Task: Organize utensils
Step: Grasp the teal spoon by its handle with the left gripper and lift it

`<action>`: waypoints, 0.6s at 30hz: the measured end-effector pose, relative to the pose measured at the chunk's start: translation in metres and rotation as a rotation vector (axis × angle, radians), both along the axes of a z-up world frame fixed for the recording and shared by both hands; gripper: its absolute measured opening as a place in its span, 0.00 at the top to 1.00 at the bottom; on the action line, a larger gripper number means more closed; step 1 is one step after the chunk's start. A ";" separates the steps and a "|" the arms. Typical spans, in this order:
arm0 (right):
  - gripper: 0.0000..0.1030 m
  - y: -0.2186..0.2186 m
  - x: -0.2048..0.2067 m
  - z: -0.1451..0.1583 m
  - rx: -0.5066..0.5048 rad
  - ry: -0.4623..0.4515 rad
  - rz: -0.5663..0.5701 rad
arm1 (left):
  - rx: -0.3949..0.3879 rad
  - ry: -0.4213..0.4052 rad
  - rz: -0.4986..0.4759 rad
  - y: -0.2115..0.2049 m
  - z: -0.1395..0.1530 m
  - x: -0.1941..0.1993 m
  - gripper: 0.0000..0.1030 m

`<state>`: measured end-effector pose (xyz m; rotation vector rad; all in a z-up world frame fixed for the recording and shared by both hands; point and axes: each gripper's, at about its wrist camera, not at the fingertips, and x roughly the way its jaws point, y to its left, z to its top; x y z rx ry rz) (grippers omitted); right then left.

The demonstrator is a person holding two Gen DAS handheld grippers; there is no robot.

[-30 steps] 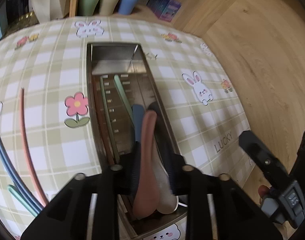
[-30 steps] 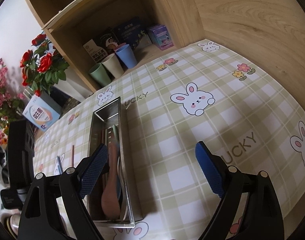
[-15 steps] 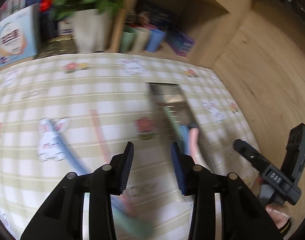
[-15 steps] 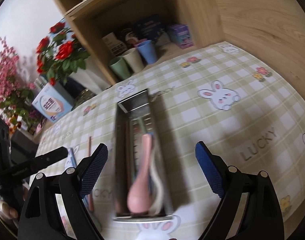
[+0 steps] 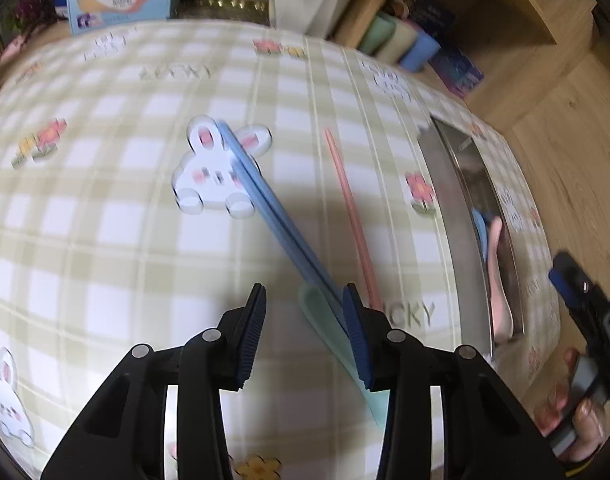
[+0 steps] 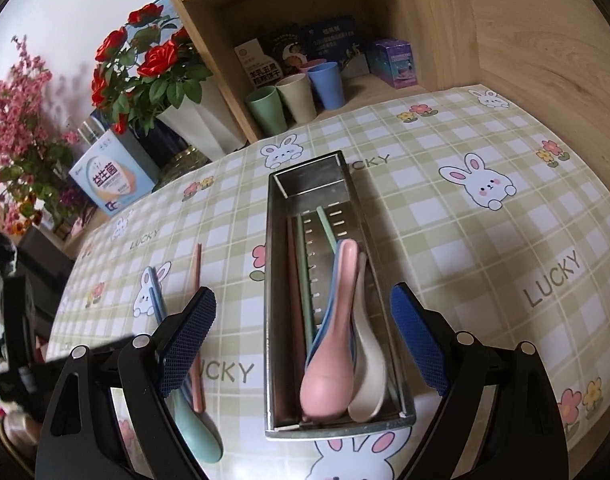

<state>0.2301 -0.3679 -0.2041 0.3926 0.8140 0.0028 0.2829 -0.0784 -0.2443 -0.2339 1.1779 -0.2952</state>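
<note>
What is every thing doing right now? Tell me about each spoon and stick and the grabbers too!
Metal tray: flat on the table, holding utensils.
Pink spoon: lying in the tray, on top.
White spoon: lying in the tray beside the pink one.
Blue chopsticks: loose on the tablecloth.
Pink chopstick: loose on the tablecloth.
Green spoon: loose on the tablecloth.
Left hand-held gripper: open, empty.
Right hand-held gripper: open, empty, over the tray.

At the back you have red roses (image 6: 145, 60) in a white vase (image 6: 203, 128), beside a blue-and-white box (image 6: 111, 176). Three cups (image 6: 295, 98) stand in the wooden shelf (image 6: 385, 20), behind the checked tablecloth (image 6: 485, 240).
</note>
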 end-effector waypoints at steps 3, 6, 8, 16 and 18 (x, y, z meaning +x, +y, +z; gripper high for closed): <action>0.16 -0.005 0.000 -0.001 0.012 0.002 -0.014 | -0.004 0.008 -0.028 -0.007 -0.003 -0.010 0.63; 0.16 -0.004 0.001 -0.004 0.025 0.010 -0.009 | -0.006 0.012 -0.037 -0.009 -0.006 -0.016 0.63; 0.16 -0.002 0.001 -0.005 0.027 0.011 -0.003 | -0.010 0.025 -0.030 -0.009 -0.009 -0.017 0.63; 0.16 -0.003 -0.001 -0.004 0.038 0.003 -0.003 | 0.027 0.044 -0.090 -0.035 -0.021 -0.030 0.63; 0.16 -0.003 -0.001 -0.004 0.039 0.004 0.000 | 0.049 0.032 -0.091 -0.039 -0.023 -0.030 0.63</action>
